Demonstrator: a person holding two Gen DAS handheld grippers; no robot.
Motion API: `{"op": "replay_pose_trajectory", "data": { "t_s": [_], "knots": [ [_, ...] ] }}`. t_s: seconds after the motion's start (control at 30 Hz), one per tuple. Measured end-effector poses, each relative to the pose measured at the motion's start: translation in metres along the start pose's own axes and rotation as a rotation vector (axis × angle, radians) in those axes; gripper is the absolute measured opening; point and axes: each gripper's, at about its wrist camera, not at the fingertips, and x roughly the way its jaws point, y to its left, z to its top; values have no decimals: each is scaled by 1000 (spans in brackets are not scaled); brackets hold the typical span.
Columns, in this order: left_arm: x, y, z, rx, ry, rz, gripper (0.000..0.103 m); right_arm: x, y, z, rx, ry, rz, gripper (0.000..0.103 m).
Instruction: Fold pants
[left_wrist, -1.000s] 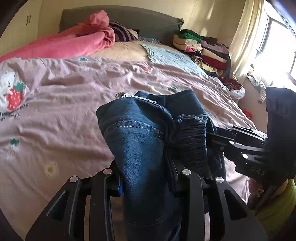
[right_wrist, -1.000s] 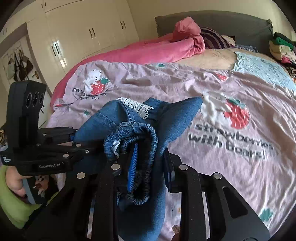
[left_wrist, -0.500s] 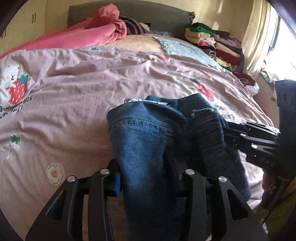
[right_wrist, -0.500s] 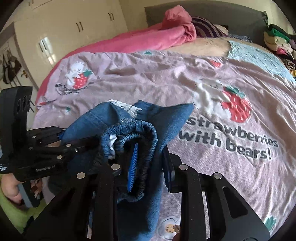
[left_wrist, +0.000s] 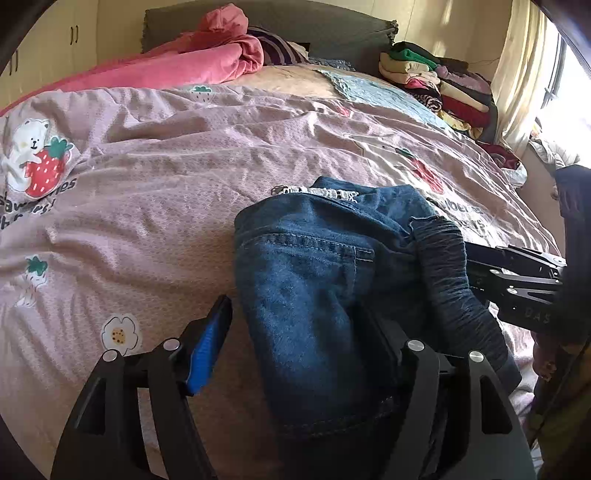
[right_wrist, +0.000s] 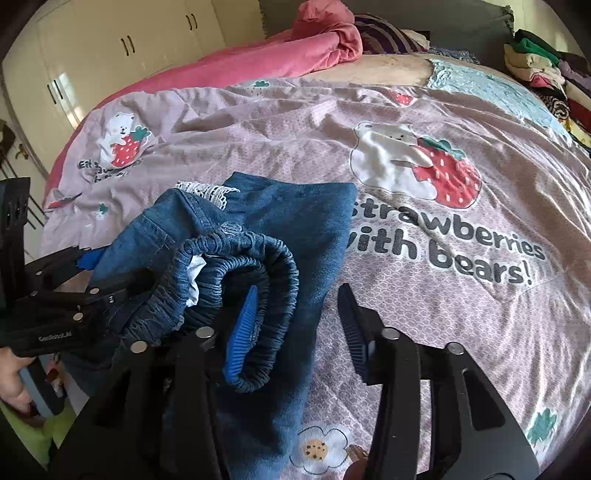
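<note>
Blue jeans (left_wrist: 306, 280) with an elastic waistband (right_wrist: 255, 266) and white lace trim (right_wrist: 207, 190) lie bunched on the pink bedspread (left_wrist: 147, 192) near its front edge. My left gripper (left_wrist: 295, 332) straddles the denim and its jaws are opening. Its blue left pad (left_wrist: 208, 350) stands clear of the cloth, while the right finger lies against it. My right gripper (right_wrist: 297, 317) is opening too. Its blue left pad (right_wrist: 243, 328) sits inside the waistband loop, and its right finger (right_wrist: 351, 325) is off the denim. Each gripper shows in the other's view: right gripper (left_wrist: 517, 280), left gripper (right_wrist: 62, 299).
A pink blanket (left_wrist: 184, 66) lies bunched by the grey headboard (left_wrist: 332, 33). A pile of folded clothes (left_wrist: 443, 85) sits at the bed's far right, beside a curtain (left_wrist: 524, 74). Cream wardrobes (right_wrist: 110, 48) stand to the left. A person's hand (right_wrist: 11, 380) holds the left gripper.
Both grippers came down with the jeans onto the bedspread. Both pairs of jaws, pinched on the denim before, have spread, and the outer pads have come off the cloth.
</note>
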Motion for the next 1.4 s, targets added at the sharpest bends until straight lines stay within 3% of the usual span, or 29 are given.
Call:
{"op": "replay_pose_trajectory", "data": {
  "t_s": [0.17, 0.47, 0.53, 0.63, 0.97, 1.4],
  "knots": [
    [-8, -1, -2, -3, -5, 5, 75, -12, -1, -3, 9, -21, 6, 61],
    [-28, 2, -5, -19, -21, -4, 78, -35, 3, -4, 0, -65, -4, 79],
    [-32, 4, -4, -26, -22, -2, 94, -38, 4, -3, -3, -67, -11, 81],
    [-40, 7, -4, -31, -29, 3, 94, -43, 5, -1, -8, -78, -26, 86],
    [-66, 12, -1, -44, -65, 30, 98, -65, 10, 2, -6, -123, -41, 93],
    [-103, 10, -15, -53, -115, 83, 98, -98, 22, -9, -12, -182, -57, 94]
  ]
}}
